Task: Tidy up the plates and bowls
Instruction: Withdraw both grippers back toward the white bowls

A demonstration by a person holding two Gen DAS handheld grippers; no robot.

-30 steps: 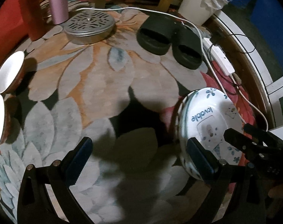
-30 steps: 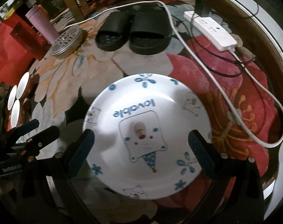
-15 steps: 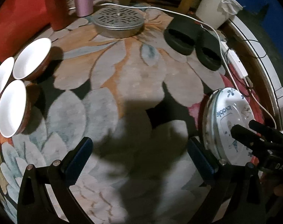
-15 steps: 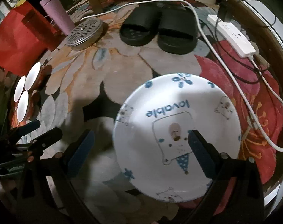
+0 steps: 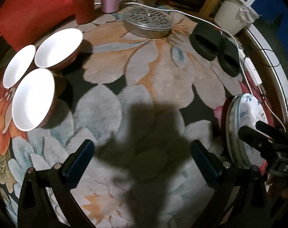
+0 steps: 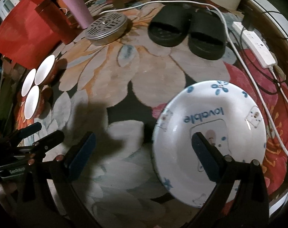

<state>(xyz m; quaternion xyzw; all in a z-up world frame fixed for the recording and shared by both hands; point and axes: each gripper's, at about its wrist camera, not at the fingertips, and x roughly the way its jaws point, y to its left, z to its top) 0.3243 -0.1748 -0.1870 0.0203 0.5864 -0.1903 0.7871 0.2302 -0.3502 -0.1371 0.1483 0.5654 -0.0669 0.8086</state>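
A white plate with blue "lovable" print (image 6: 210, 129) lies on the floral rug at the right; in the left wrist view it shows as a stack of plates (image 5: 238, 131) seen edge-on. Three white bowls with reddish outsides (image 5: 34, 98) (image 6: 37, 87) cluster at the left. My left gripper (image 5: 142, 163) is open and empty above the rug's middle. My right gripper (image 6: 144, 152) is open and empty; its right finger is over the plate, its left finger over bare rug.
A round metal perforated tin (image 5: 147, 23) and black slippers (image 6: 187, 30) lie at the back. A pink tumbler (image 6: 75, 5), red box (image 6: 26, 36), white bucket (image 5: 235, 17), power strip (image 6: 257, 47) and cables ring the rug (image 5: 163, 76).
Both grippers have swung left. The bowls have come further into the left view, and the plate has slid to the right in both views.
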